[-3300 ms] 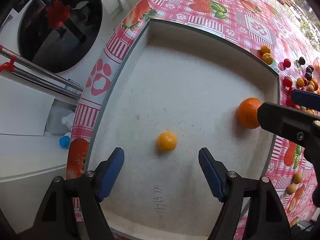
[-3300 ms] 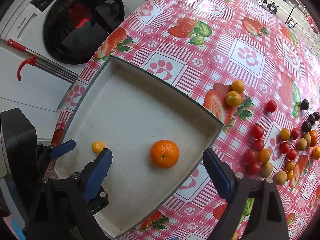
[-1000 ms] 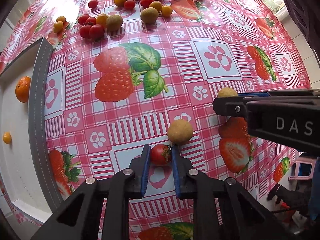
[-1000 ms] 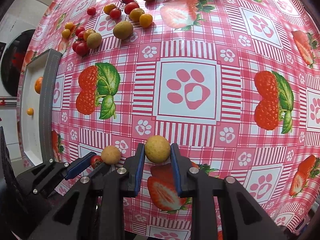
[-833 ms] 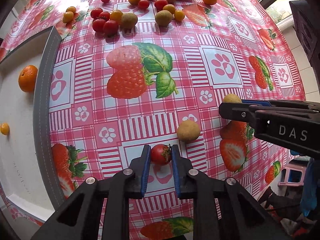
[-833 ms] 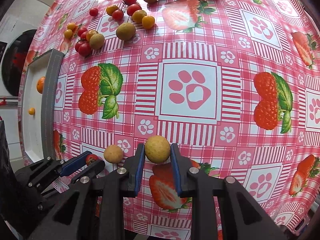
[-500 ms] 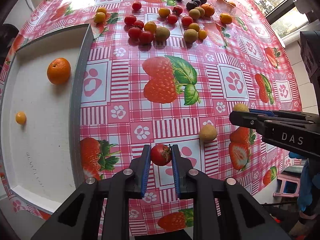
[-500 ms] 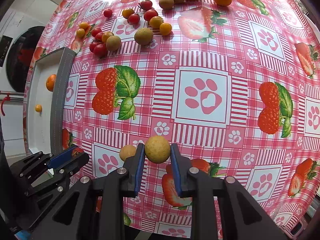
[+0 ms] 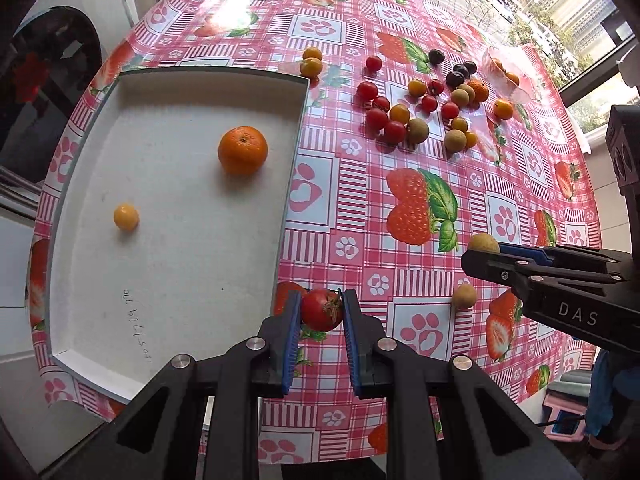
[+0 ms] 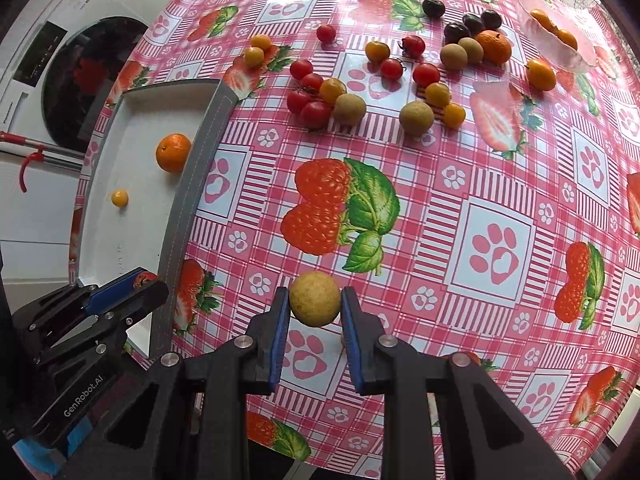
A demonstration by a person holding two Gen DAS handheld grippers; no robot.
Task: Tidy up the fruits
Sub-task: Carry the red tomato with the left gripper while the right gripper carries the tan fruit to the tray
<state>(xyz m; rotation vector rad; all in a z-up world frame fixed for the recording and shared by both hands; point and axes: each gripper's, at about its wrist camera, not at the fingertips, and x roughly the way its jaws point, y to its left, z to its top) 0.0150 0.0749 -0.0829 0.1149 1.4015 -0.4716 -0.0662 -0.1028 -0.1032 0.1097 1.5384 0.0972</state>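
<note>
Pinching a cherry tomato, the left gripper hung by the tray edge while the right gripper squeezed a longan.

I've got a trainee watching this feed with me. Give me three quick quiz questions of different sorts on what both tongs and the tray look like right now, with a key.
1. True or false: the left tongs are shut on a small red cherry tomato.
2. Multiple choice: what do the right tongs hold? A) a dark plum B) a round tan longan-like fruit C) nothing
3. Fill in: the white rectangular tray with a grey rim now holds ___ fruits.

Key
1. True; both blue pads press on it.
2. B.
3. Two: the round orange mandarin and the small yellow-orange cherry tomato, lying apart.
</note>
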